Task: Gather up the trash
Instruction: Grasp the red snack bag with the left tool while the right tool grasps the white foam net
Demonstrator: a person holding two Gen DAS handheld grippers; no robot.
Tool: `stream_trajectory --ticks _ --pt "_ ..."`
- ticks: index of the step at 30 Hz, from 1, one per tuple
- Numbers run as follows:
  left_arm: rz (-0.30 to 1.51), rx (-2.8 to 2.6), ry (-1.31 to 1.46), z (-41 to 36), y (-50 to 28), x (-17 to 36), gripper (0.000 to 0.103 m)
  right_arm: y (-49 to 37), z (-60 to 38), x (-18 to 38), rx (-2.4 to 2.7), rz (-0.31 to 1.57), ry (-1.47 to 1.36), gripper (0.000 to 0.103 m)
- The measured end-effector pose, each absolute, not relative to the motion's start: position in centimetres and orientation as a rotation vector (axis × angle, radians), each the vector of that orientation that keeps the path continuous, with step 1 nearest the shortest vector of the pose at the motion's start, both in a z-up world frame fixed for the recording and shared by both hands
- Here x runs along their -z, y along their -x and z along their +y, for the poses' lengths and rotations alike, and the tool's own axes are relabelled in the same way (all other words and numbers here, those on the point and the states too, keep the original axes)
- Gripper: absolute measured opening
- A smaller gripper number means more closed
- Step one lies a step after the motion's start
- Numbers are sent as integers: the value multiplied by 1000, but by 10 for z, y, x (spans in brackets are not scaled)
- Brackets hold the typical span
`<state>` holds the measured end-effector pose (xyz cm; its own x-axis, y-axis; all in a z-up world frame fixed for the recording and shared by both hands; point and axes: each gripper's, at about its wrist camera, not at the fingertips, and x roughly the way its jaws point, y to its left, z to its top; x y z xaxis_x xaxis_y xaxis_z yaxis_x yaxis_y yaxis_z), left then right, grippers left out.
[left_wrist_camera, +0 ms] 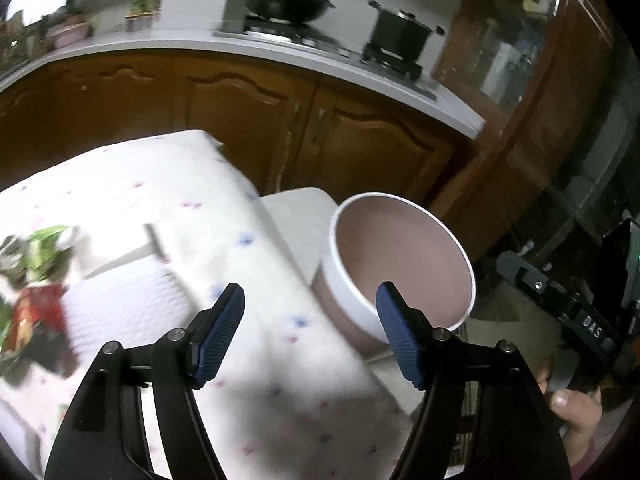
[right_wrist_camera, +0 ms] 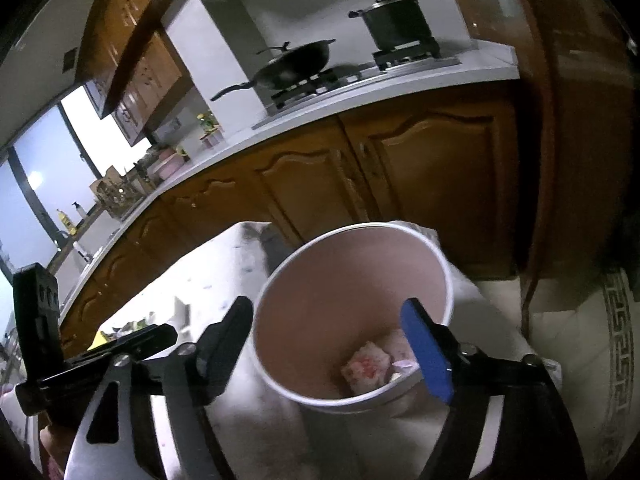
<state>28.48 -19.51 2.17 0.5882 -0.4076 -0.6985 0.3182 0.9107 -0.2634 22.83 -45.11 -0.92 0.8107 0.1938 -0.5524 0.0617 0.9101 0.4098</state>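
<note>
A pink trash bin with a white rim (left_wrist_camera: 400, 268) stands on a white stool beside the table's right edge. In the right wrist view the bin (right_wrist_camera: 352, 312) holds crumpled red-and-white wrappers (right_wrist_camera: 366, 366) at its bottom. My left gripper (left_wrist_camera: 310, 308) is open and empty, above the table edge just left of the bin. My right gripper (right_wrist_camera: 328, 320) is open and empty, above the bin's mouth. Green and red snack wrappers (left_wrist_camera: 36, 280) lie on the table at the far left.
The table (left_wrist_camera: 168, 184) has a white dotted cloth. Brown kitchen cabinets (left_wrist_camera: 248, 120) and a counter with a wok (left_wrist_camera: 280, 2) and a pot (left_wrist_camera: 400, 32) stand behind. The right gripper's body (left_wrist_camera: 568, 308) shows at the left wrist view's right edge.
</note>
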Motion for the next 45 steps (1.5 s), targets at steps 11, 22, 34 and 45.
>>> stream_trajectory --ticks 11,22,34,45 --pt "781 303 171 -110 -250 -33 74 -222 -383 3 -197 626 -380 93" --pt "758 150 240 -27 -226 -26 77 -225 -321 7 -305 661 -326 93" --pt "778 111 250 23 -229 -18 77 -237 -275 15 -376 691 -299 93" --pt "870 155 63 -7 -278 0 77 -286 -241 36 -429 762 -264 91"
